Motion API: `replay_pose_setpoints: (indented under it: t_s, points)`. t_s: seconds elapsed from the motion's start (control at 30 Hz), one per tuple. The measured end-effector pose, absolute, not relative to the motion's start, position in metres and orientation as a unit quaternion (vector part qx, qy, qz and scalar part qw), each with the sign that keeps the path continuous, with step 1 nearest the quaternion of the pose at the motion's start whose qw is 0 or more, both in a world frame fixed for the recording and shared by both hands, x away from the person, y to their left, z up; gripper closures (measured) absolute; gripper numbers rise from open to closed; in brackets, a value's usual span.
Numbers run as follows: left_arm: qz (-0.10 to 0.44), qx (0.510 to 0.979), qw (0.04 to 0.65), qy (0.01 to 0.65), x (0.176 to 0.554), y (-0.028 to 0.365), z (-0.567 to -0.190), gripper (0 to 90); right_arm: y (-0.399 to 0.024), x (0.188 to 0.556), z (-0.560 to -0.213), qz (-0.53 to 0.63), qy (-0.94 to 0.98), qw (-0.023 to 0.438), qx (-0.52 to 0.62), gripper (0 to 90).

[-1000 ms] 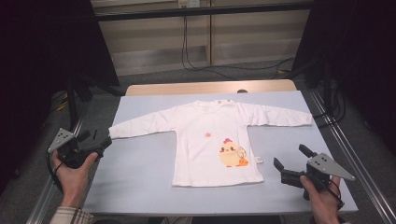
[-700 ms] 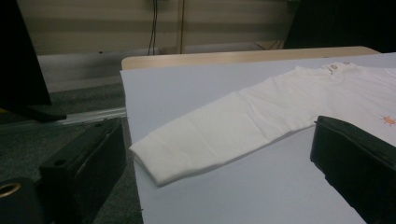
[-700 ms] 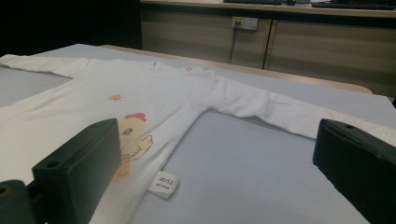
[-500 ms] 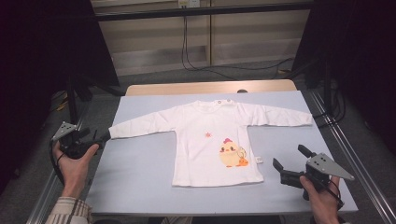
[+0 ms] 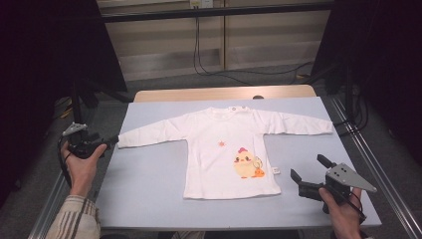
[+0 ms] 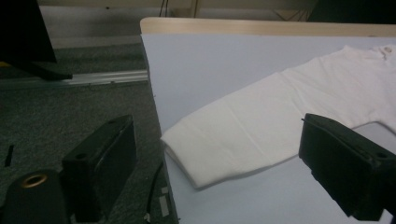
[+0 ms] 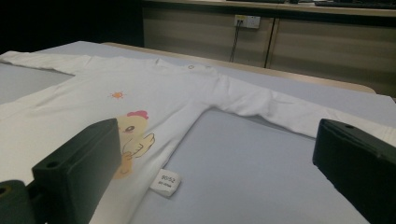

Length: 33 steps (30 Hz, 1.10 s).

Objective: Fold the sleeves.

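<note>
Spreading across the blue-grey table (image 5: pixel 149 189), the white shirt (image 5: pixel 219 154) lies flat and face up, both sleeves stretched out sideways, a chick print (image 5: pixel 246 165) near its hem. Nothing is folded yet, so I judge the whole job is ahead of me. My left gripper (image 5: pixel 107 144) sits at the table's left edge, right at the cuff of the sleeve (image 6: pixel 233 140); its jaws have just been narrowing, but they stand apart around the cuff and press on nothing. My right gripper (image 5: pixel 306 174) hovers just beside the hem corner, jaws wide and empty, near the small size tag (image 7: pixel 166 181).
</note>
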State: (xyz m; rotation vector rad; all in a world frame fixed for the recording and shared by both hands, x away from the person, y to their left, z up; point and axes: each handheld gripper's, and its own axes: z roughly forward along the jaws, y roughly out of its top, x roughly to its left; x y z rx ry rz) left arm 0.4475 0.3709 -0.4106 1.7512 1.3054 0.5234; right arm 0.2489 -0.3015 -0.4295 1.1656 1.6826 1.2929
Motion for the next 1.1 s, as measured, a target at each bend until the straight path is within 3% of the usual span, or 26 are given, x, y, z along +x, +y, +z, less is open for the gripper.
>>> replay_pose_setpoints:
  t_s: [0.53, 0.6, 1.1]
  points:
    - [0.157, 0.736, 0.361, 0.55, 0.47, 0.363, -0.427, 24.3, -0.299, 0.248, -0.431, 0.491, 0.664, 0.348, 0.444, 0.9]
    - [0.152, 0.737, 0.359, 0.553, 0.472, 0.362, -0.428, 29.8, -0.3, 0.248, -0.431, 0.491, 0.663, 0.349, 0.444, 0.9]
    - [0.127, 0.743, 0.336, 0.565, 0.479, 0.357, -0.439, 48.0, -0.299, 0.248, -0.431, 0.491, 0.665, 0.345, 0.444, 0.9]
